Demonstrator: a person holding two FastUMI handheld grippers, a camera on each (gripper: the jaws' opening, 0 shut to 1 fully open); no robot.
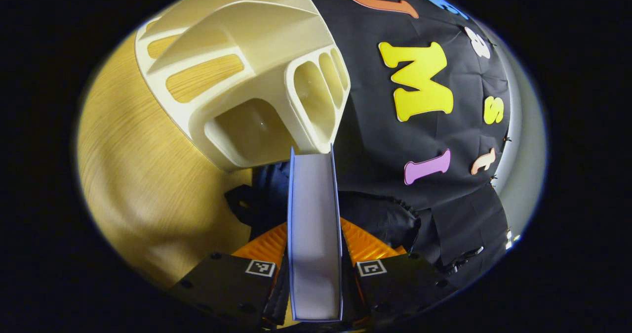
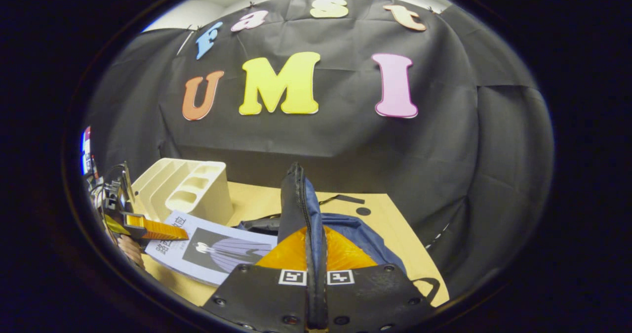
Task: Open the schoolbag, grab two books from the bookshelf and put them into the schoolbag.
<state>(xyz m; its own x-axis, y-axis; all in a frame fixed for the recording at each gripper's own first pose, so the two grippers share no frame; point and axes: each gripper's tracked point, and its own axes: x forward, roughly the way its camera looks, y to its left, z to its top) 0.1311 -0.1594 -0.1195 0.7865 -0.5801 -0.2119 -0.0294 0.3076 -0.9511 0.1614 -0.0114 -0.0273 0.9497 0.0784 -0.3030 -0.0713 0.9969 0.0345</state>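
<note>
In the left gripper view my left gripper [image 1: 314, 246] is shut on a book [image 1: 314, 194], seen edge-on with its pale pages between the orange fingers [image 1: 266, 246]. The book points at the empty cream bookshelf [image 1: 247, 76], with the dark schoolbag [image 1: 261, 199] just below it. In the right gripper view my right gripper [image 2: 316, 256] is shut on the schoolbag's zipper edge [image 2: 295, 199] and holds it upright. The blue schoolbag [image 2: 363, 231] lies on the table behind. At the left, the left gripper [image 2: 153, 230] holds the book [image 2: 212, 249] flat, its illustrated cover up, beside the bag.
The cream bookshelf [image 2: 182, 189] stands at the back left of the wooden table [image 2: 395, 224]. A black strap [image 2: 340, 198] lies behind the bag. Black cloth closes off the back and right sides. A hand [image 2: 129, 249] holds the left gripper.
</note>
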